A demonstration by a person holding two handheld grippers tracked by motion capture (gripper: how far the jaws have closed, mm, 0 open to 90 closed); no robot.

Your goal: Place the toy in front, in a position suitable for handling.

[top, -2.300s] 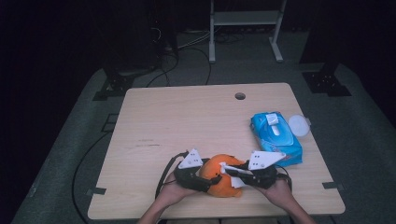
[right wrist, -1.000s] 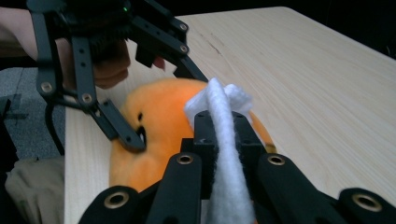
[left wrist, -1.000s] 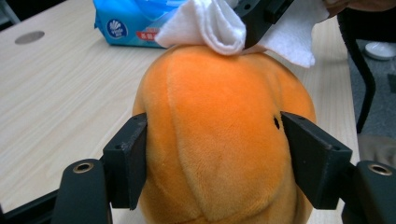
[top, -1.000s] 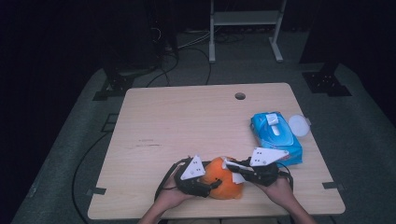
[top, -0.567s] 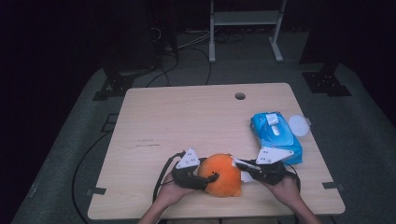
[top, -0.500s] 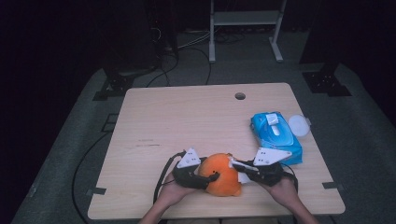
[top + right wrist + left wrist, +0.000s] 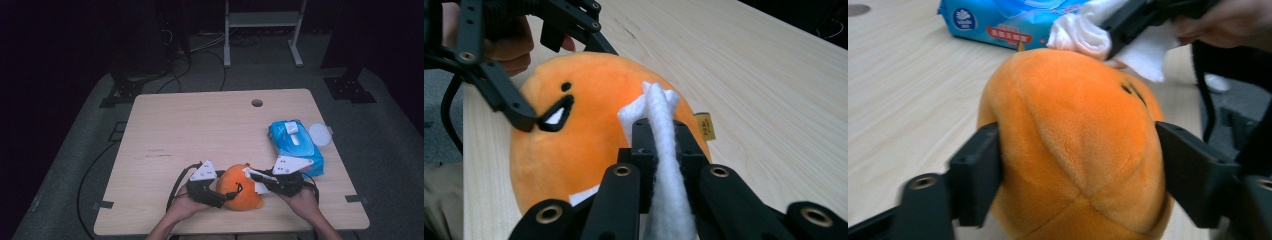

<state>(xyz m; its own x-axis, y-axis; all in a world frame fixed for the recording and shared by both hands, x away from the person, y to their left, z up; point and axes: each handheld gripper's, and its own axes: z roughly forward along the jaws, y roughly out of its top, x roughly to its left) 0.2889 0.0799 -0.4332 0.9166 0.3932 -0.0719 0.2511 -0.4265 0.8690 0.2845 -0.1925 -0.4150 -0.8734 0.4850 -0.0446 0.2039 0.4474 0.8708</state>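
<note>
An orange plush toy (image 7: 242,186) with a stitched black face lies near the table's front edge. My left gripper (image 7: 226,196) is shut on the plush toy (image 7: 1075,145), one jaw on each side. My right gripper (image 7: 254,181) is shut on a folded white wipe (image 7: 659,145), whose tip rests on the plush toy (image 7: 589,140) top beside the face. In the left gripper view the white wipe (image 7: 1083,32) presses on the toy's upper edge. The right gripper view shows my left gripper's fingers (image 7: 506,102) at the toy's left side.
A blue pack of wet wipes (image 7: 295,145) lies at the right of the wooden table (image 7: 200,130), with a round white lid (image 7: 320,134) beside it. A small hole (image 7: 257,103) sits near the far edge. Cables and a metal stand are on the dark floor beyond.
The right gripper with the wipe has shifted back and forth over the plush toy's top. The left gripper has kept its hold, with the toy shifting slightly.
</note>
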